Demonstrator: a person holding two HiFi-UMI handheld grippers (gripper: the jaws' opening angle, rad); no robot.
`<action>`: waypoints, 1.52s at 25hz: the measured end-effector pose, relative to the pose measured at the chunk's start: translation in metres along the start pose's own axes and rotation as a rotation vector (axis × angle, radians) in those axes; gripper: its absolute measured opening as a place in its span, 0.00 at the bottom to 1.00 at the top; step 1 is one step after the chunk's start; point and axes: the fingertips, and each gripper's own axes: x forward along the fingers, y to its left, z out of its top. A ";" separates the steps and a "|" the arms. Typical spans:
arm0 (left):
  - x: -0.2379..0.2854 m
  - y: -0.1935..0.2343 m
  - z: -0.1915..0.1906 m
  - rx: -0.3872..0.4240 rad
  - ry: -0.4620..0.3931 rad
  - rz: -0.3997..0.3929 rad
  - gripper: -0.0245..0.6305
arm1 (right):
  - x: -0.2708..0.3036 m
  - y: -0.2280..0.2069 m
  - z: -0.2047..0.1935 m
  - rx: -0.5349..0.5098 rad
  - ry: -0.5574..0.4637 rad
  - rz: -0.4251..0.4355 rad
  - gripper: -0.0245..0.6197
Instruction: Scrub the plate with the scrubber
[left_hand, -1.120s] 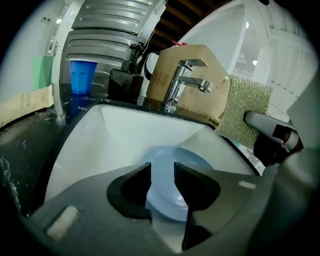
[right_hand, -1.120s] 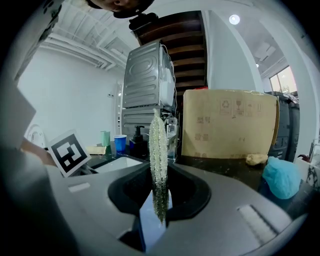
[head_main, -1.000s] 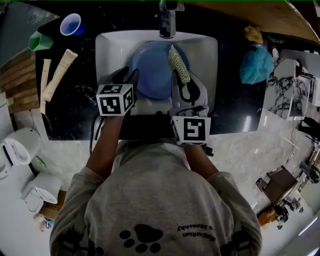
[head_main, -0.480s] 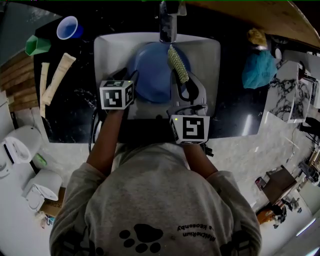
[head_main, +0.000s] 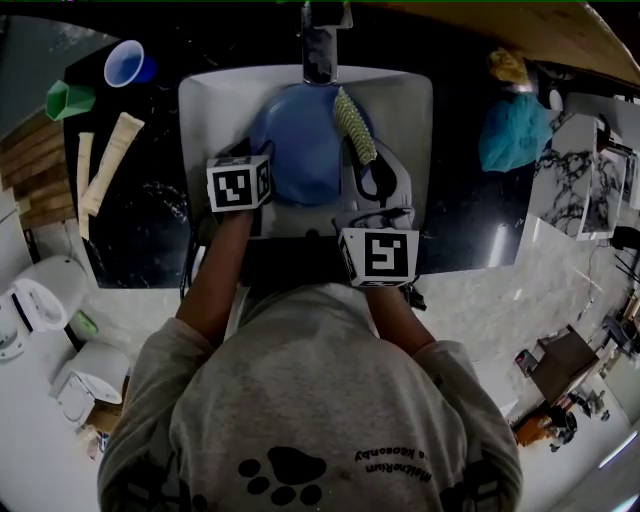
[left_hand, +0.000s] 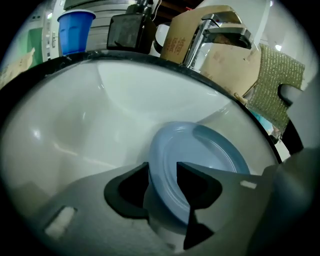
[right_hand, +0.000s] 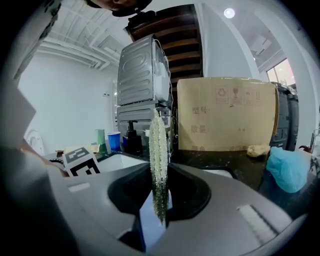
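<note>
I see my left hand-held gripper (left_hand: 162, 175) reaching down into the white sink (head_main: 405, 100), its marker cube (head_main: 240, 183) over the basin's left side. Its jaws have just been opening and now stand wide apart. The near rim of the blue plate (head_main: 300, 140) sits in the gap between them, and as far as I can tell the pads are not pressing on it. The plate itself lies in the middle of the basin, just below the faucet (head_main: 320, 50), with its left edge at that gripper.

My right hand-held gripper (right_hand: 160, 200) is clamped on the scrubber (right_hand: 158, 160), a pale green mesh pad. The pad stands on edge, pinched at its lower end and rising above the jaws. From the head view it hangs over the plate's right edge, but I cannot tell whether it touches the plate.

On the black worktop (head_main: 140, 230) to the left of the sink I see a blue cup (head_main: 125, 65) and a green cup (head_main: 68, 100) near each other. To the right of the sink lies a teal cloth (head_main: 515, 130). A cardboard box (right_hand: 225, 112) stands behind the sink in the right gripper view.
</note>
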 end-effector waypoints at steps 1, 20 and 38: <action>0.002 0.000 -0.001 -0.018 0.004 0.002 0.32 | -0.001 -0.001 0.001 0.003 -0.002 -0.002 0.15; 0.019 -0.011 -0.006 -0.082 0.031 0.000 0.11 | -0.009 -0.012 0.006 0.012 -0.015 -0.012 0.15; -0.038 -0.001 0.034 -0.172 -0.243 -0.006 0.07 | -0.025 -0.004 0.016 0.001 -0.039 0.005 0.15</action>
